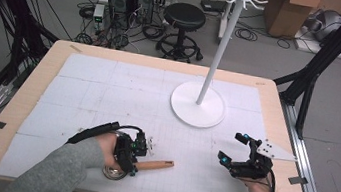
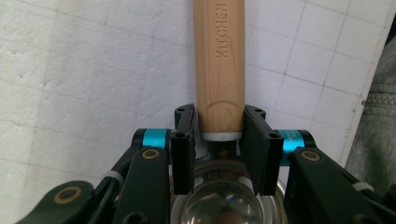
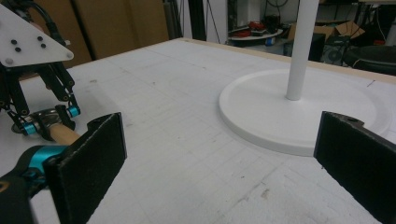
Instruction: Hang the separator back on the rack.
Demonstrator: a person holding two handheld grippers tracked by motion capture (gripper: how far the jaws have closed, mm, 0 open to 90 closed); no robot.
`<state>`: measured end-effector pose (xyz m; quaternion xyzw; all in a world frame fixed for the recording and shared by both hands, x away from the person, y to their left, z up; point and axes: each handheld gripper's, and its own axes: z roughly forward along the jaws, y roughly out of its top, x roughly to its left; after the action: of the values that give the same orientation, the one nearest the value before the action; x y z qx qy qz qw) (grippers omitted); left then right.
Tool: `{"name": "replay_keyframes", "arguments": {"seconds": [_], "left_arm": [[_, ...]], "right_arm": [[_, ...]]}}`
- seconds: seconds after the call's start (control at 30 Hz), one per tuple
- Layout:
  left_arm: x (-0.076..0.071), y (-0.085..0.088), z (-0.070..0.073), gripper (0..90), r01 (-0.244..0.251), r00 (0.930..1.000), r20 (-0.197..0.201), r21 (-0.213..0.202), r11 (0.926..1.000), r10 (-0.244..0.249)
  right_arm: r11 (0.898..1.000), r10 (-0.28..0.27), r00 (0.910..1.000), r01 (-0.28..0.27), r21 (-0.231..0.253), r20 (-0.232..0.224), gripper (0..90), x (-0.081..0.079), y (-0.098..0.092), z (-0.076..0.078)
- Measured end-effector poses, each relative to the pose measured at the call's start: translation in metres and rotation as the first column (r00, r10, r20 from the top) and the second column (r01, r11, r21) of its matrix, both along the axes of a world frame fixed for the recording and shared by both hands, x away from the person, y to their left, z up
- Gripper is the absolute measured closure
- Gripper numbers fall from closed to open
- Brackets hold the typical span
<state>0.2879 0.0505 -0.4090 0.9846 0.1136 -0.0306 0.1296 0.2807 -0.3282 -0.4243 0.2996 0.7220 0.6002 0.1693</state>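
At the near left of the desk (image 1: 21, 100), the left gripper (image 2: 219, 140) has its jaws narrowed on either side of the wooden handle (image 2: 219, 60) of a metal ladle (image 1: 115, 172) lying flat, pads against the wood just above the bowl. Farther back stands a white rack (image 1: 198, 105). To the right, the right gripper (image 1: 235, 148) hovers wide open, holding nothing
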Motion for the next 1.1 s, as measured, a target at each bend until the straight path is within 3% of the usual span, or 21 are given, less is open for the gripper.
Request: {"name": "replay_keyframes", "arguments": {"seconds": [0.43,0.63,0.9,1.1], "left_arm": [[0.0011,-0.0014,0.0000,67.1,0.006,1.0000,-0.005,0.010,0.9999,-0.006],[0.0049,-0.0012,0.0000,67.6,-0.001,0.9995,-0.032,0.008,1.0000,0.001],[-0.0002,-0.0036,0.0008,69.3,0.004,1.0000,0.004,0.027,0.9996,-0.004],[-0.0006,-0.0001,0.0008,69.5,-0.003,1.0000,0.006,0.003,1.0000,0.003]], "right_arm": [[1.000,0.003,1.0000,-0.003,-0.005,0.000,1.4,0.0003,0.0006,-0.0003],[1.000,0.001,1.0000,-0.001,-0.005,0.005,1.5,0.0005,0.0003,-0.0003],[1.000,0.000,1.0000,0.000,-0.005,-0.002,1.5,0.0005,0.0008,-0.0005],[1.000,-0.003,1.0000,0.003,-0.004,0.002,1.5,0.0004,0.0004,-0.0003]]}}
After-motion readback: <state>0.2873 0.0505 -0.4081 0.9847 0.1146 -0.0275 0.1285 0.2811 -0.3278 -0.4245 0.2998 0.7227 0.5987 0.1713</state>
